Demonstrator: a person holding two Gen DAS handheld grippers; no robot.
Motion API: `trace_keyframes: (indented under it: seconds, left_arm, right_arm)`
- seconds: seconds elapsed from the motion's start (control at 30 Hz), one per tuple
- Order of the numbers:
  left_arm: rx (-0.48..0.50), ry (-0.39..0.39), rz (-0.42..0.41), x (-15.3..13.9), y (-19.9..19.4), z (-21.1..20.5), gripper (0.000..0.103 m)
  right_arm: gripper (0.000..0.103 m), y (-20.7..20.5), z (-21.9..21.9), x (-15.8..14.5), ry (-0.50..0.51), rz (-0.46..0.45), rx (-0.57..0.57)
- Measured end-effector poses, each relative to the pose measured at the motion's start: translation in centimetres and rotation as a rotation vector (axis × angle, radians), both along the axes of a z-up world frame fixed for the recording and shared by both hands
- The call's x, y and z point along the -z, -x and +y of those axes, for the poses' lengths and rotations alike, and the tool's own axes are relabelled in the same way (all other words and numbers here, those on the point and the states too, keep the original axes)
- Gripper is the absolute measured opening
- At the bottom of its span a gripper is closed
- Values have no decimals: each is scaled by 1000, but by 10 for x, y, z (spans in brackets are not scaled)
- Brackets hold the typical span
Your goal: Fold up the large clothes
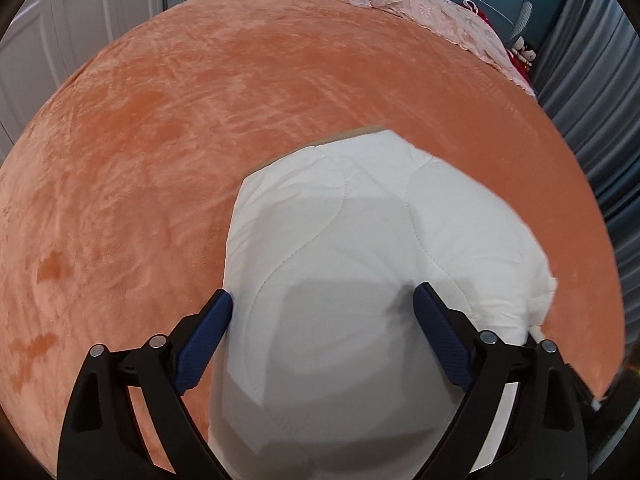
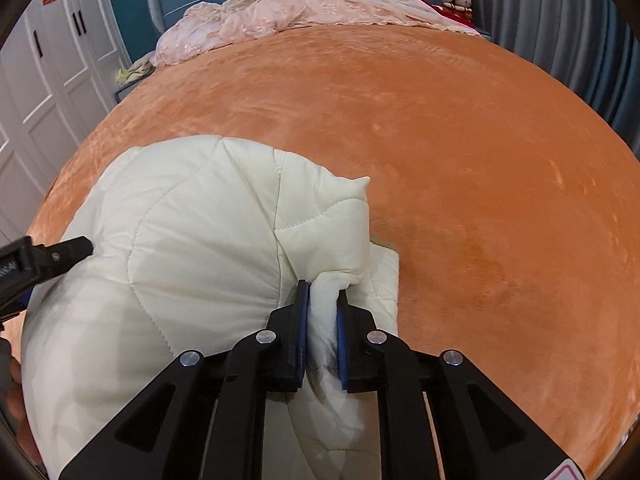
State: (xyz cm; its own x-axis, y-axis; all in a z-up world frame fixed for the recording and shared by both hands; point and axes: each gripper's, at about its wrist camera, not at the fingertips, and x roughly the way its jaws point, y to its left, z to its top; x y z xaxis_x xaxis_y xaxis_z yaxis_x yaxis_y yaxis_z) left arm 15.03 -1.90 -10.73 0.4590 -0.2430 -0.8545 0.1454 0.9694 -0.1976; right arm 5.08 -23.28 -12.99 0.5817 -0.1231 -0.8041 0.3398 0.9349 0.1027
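Observation:
A white quilted padded piece (image 1: 360, 248) lies folded in a thick bundle on the orange bed cover (image 1: 160, 140). My left gripper (image 1: 323, 300) is open above it, its blue pads (image 1: 208, 340) spread wide on either side of the bundle's near end. In the right wrist view the same white piece (image 2: 192, 240) bulges at the left and centre. My right gripper (image 2: 323, 292) is shut on a bunched fold of it at its right edge. The left gripper's black finger (image 2: 52, 258) shows at the far left, beside the bundle.
The orange plush cover (image 2: 460, 160) spreads over the whole bed. A pink lace bedspread (image 2: 288, 12) is heaped at the headboard end, with a red item and dolls (image 2: 458, 0) at the far right. White wardrobe doors (image 2: 52, 72) stand left, grey curtains (image 2: 560, 32) right.

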Motion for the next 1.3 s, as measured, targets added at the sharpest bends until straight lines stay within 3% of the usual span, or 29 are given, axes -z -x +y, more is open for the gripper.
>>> trace_keyframes:
  seconds: [0.2,0.93,1.0,1.13,1.23,1.3]
  left_arm:
    - [-24,-38,-34,16,0,-2,98]
    - [-57,-77,-71,39,-9,-10,98]
    - [-56,-65,-61,36,-9,-7,98]
    - [-40,-28,4,17,-3,5,98]
    - [26,-8,7,-8,27,21,97]
    - [78,-27,-5,-21,55,29,95]
  right_arm:
    - [15,-3,2,6,10,-26,-9]
    - [16,-8,11,19,87,-87,2]
    - [16,-8,10,17,78,-87,-1]
    - [21,1,-7,0,-61,-59,1]
    - [23,34,-10,-27,-132,-51,15]
    - [22,59,-2,-40,-127,-34,-13]
